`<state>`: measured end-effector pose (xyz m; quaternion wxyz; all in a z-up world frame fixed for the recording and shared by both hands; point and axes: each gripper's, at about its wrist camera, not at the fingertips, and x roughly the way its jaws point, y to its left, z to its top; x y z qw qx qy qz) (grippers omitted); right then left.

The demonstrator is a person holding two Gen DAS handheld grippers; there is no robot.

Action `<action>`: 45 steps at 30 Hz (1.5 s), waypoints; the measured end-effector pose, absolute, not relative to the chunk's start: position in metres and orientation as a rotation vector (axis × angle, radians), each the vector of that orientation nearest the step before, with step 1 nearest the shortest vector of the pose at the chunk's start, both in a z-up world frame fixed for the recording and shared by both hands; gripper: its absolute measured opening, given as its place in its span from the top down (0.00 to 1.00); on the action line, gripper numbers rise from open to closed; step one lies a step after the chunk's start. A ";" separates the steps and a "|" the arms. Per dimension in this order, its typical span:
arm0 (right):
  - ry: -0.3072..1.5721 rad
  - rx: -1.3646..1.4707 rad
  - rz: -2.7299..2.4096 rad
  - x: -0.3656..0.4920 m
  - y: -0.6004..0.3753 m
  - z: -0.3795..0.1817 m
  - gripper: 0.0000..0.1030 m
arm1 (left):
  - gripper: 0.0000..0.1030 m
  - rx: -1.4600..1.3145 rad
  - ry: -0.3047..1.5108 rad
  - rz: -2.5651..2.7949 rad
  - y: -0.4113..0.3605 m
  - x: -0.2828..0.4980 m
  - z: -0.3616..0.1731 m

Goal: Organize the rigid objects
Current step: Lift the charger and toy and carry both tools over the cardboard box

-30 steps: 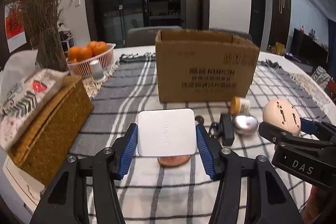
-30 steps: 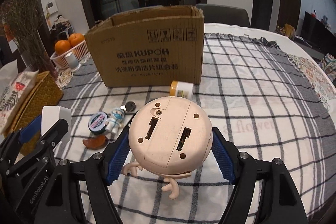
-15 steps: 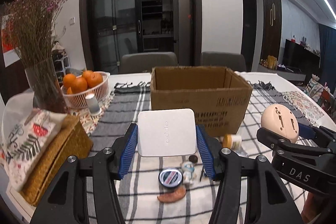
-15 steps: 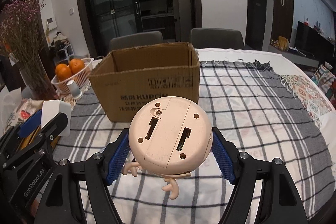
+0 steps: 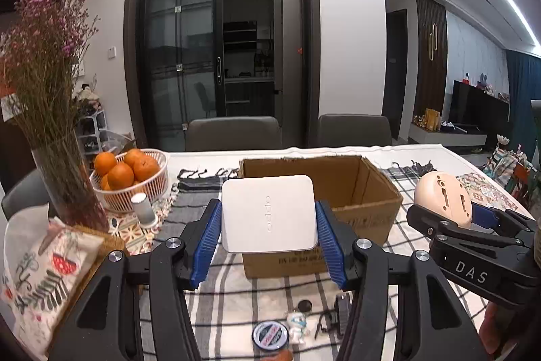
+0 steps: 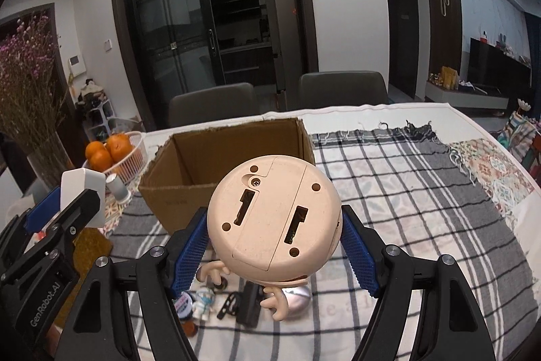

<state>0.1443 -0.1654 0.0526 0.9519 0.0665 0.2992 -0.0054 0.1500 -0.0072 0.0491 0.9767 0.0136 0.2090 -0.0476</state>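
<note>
My left gripper [image 5: 268,237] is shut on a flat white box [image 5: 268,213], held up in front of an open cardboard box [image 5: 358,188] on the checked tablecloth. My right gripper [image 6: 274,246] is shut on a round peach toy [image 6: 274,219], its underside with two slots facing the camera and its small hands hanging below. The cardboard box [image 6: 216,158] shows an empty-looking inside just beyond the toy. Each gripper appears in the other's view: the right one [image 5: 453,219] at the right, the left one [image 6: 72,208] at the left.
Small items lie on the cloth below: a round tin [image 5: 269,334], a little figurine [image 5: 297,325], a black clip [image 6: 248,303] and a silver mouse [image 6: 297,296]. A basket of oranges [image 5: 130,178], a vase of dried flowers [image 5: 64,178] and a woven box [image 6: 89,246] stand left.
Both grippers have risen with their loads, so the cardboard box sits lower in view and its open top shows. The small items on the cloth have dropped toward the bottom edge.
</note>
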 end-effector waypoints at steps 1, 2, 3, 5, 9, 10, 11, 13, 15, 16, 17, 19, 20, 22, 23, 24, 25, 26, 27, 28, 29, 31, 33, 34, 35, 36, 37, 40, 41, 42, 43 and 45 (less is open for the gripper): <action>0.601 0.139 -0.013 0.147 -0.166 0.055 0.27 | 0.47 0.025 0.420 -0.102 -0.007 0.154 0.051; 0.594 0.139 -0.016 0.150 -0.166 0.058 0.27 | 0.47 0.025 0.417 -0.104 -0.007 0.156 0.054; 0.589 0.139 -0.017 0.152 -0.165 0.061 0.27 | 0.47 0.026 0.415 -0.105 -0.007 0.158 0.057; 0.580 0.138 -0.022 0.157 -0.165 0.066 0.27 | 0.47 0.033 0.411 -0.107 -0.010 0.165 0.062; 0.584 0.139 -0.023 0.171 -0.166 0.075 0.27 | 0.47 0.060 0.392 -0.101 -0.013 0.177 0.071; 0.585 0.139 -0.023 0.174 -0.166 0.077 0.27 | 0.47 0.063 0.392 -0.101 -0.013 0.180 0.072; 0.588 0.137 -0.022 0.178 -0.166 0.079 0.27 | 0.47 0.063 0.393 -0.105 -0.013 0.183 0.074; 0.597 0.134 -0.023 0.186 -0.167 0.082 0.27 | 0.47 0.069 0.397 -0.107 -0.015 0.190 0.076; 0.605 0.136 -0.014 0.193 -0.168 0.083 0.27 | 0.47 0.071 0.407 -0.111 -0.017 0.198 0.078; 0.610 0.137 -0.006 0.198 -0.168 0.084 0.27 | 0.47 0.071 0.421 -0.114 -0.018 0.204 0.078; 0.616 0.139 0.002 0.202 -0.169 0.084 0.27 | 0.47 0.072 0.431 -0.115 -0.019 0.208 0.078; 0.626 0.147 0.023 0.212 -0.170 0.085 0.27 | 0.47 0.072 0.442 -0.116 -0.020 0.218 0.079; 0.632 0.145 0.029 0.216 -0.170 0.084 0.27 | 0.47 0.075 0.451 -0.112 -0.021 0.222 0.078; 0.647 0.144 0.031 0.224 -0.170 0.083 0.27 | 0.47 0.070 0.471 -0.111 -0.022 0.233 0.078; 0.655 0.144 0.033 0.229 -0.171 0.082 0.27 | 0.47 0.070 0.480 -0.110 -0.024 0.237 0.077; 0.666 0.143 0.035 0.235 -0.171 0.081 0.27 | 0.47 0.073 0.495 -0.108 -0.025 0.244 0.076; 0.674 0.142 0.037 0.239 -0.171 0.081 0.27 | 0.47 0.073 0.502 -0.110 -0.026 0.248 0.075; 0.682 0.139 0.039 0.244 -0.171 0.080 0.27 | 0.47 0.073 0.516 -0.111 -0.026 0.254 0.073; 0.694 0.135 0.041 0.250 -0.171 0.079 0.27 | 0.47 0.077 0.529 -0.111 -0.026 0.259 0.072; 0.705 0.130 0.044 0.255 -0.171 0.077 0.27 | 0.47 0.080 0.548 -0.116 -0.027 0.265 0.070; 0.716 0.126 0.048 0.261 -0.170 0.076 0.27 | 0.47 0.080 0.565 -0.118 -0.027 0.270 0.067; 0.743 0.120 0.059 0.272 -0.170 0.072 0.27 | 0.47 0.085 0.610 -0.130 -0.029 0.282 0.062; 0.771 0.117 0.070 0.284 -0.172 0.068 0.27 | 0.47 0.082 0.647 -0.143 -0.031 0.292 0.059; 0.789 0.110 0.079 0.290 -0.171 0.066 0.27 | 0.47 0.080 0.669 -0.148 -0.030 0.299 0.056; 0.809 0.106 0.085 0.296 -0.170 0.063 0.27 | 0.47 0.077 0.690 -0.155 -0.029 0.304 0.053; 0.834 0.102 0.093 0.305 -0.170 0.059 0.27 | 0.47 0.074 0.707 -0.157 -0.029 0.308 0.051; 0.853 0.097 0.102 0.310 -0.170 0.056 0.27 | 0.47 0.069 0.729 -0.161 -0.030 0.313 0.047; 0.932 0.100 0.133 0.330 -0.170 0.045 0.27 | 0.47 0.065 0.794 -0.156 -0.029 0.327 0.035; 0.952 0.100 0.138 0.335 -0.169 0.041 0.27 | 0.47 0.063 0.811 -0.154 -0.029 0.331 0.032; 0.973 0.091 0.136 0.341 -0.168 0.037 0.27 | 0.47 0.063 0.829 -0.152 -0.029 0.336 0.029; 0.988 0.083 0.140 0.344 -0.168 0.033 0.27 | 0.47 0.068 0.845 -0.150 -0.029 0.340 0.026; 1.023 0.075 0.140 0.352 -0.166 0.026 0.27 | 0.47 0.076 0.873 -0.147 -0.030 0.345 0.019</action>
